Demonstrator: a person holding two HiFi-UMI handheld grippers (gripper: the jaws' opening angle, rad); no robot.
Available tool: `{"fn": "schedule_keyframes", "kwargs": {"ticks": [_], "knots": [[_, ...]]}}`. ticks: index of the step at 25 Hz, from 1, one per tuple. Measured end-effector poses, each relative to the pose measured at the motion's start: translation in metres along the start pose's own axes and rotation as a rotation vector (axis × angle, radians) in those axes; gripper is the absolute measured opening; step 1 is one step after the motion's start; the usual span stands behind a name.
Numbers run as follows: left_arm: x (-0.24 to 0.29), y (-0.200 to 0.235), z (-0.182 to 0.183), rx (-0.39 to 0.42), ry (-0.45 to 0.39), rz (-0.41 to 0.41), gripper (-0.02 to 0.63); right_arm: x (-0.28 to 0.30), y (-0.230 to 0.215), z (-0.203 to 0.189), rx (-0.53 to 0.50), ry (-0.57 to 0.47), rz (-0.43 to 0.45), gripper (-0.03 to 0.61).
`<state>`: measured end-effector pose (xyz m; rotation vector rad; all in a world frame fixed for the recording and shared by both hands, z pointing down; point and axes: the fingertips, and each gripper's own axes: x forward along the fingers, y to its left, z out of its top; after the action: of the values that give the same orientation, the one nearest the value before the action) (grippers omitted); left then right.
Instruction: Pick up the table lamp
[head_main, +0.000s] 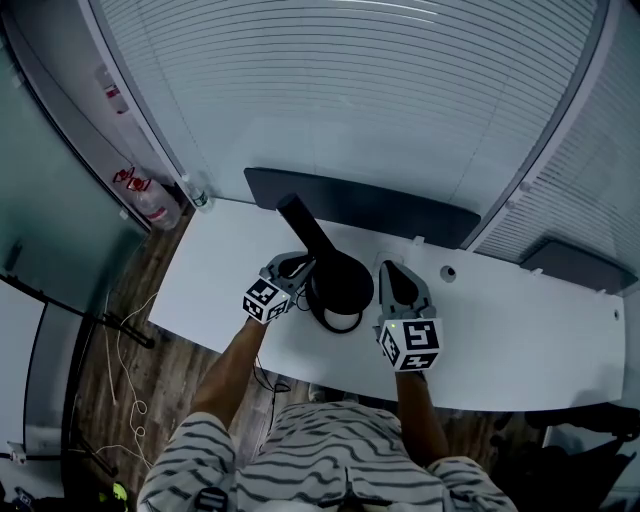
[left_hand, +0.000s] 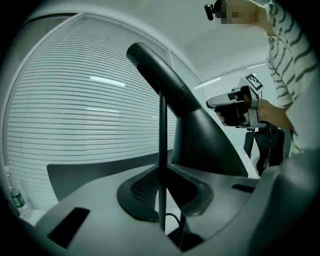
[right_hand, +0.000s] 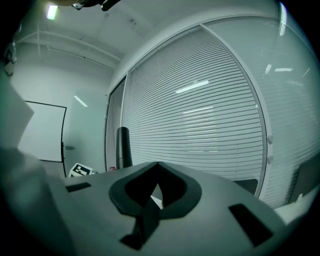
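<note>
The black table lamp (head_main: 338, 280) is at the middle of the white table (head_main: 520, 340), with a round dark body and a long arm slanting up to the back left. My left gripper (head_main: 303, 266) is against its left side. In the left gripper view my left gripper (left_hand: 162, 169) is shut on the lamp's thin upright rod (left_hand: 162, 125), and the lamp's cone and thick arm (left_hand: 170, 80) rise just behind. My right gripper (head_main: 390, 270) rests to the right of the lamp. Seen from its own camera, my right gripper (right_hand: 157, 164) is shut with nothing in it.
A long dark panel (head_main: 400, 208) lies along the table's back edge before a wall of blinds. A bottle (head_main: 196, 193) stands at the back left corner, and red extinguishers (head_main: 145, 195) and loose cables (head_main: 125, 350) are on the wooden floor to the left. A chair (left_hand: 270, 147) stands beyond the table.
</note>
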<state>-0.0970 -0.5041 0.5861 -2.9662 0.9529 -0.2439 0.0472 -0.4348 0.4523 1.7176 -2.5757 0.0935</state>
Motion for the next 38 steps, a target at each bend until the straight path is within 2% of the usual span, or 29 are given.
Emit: {"fn": "schedule_keyframes", "kwargs": {"ticks": [4, 10, 17, 24, 29, 38], "knots": [[0.004, -0.005, 0.006, -0.016, -0.004, -0.019, 0.038, 0.000, -0.004, 0.002, -0.002, -0.007, -0.002, 0.011], [0.002, -0.013, 0.020, 0.031, -0.002, -0.025, 0.038, 0.000, -0.007, 0.004, 0.003, -0.019, -0.006, 0.011], [-0.014, -0.005, 0.047, 0.049, -0.001, 0.042, 0.038, -0.002, -0.005, 0.006, 0.007, -0.027, -0.013, 0.012], [-0.030, -0.012, 0.090, 0.075, -0.021, 0.107, 0.038, -0.005, 0.005, 0.013, 0.003, -0.044, -0.003, 0.012], [-0.043, -0.017, 0.111, 0.020, -0.020, 0.170, 0.040, -0.014, 0.011, 0.024, 0.001, -0.068, 0.004, 0.012], [-0.057, -0.032, 0.133, -0.018, -0.027, 0.275, 0.040, -0.024, 0.012, 0.037, -0.005, -0.093, -0.007, 0.012]]}}
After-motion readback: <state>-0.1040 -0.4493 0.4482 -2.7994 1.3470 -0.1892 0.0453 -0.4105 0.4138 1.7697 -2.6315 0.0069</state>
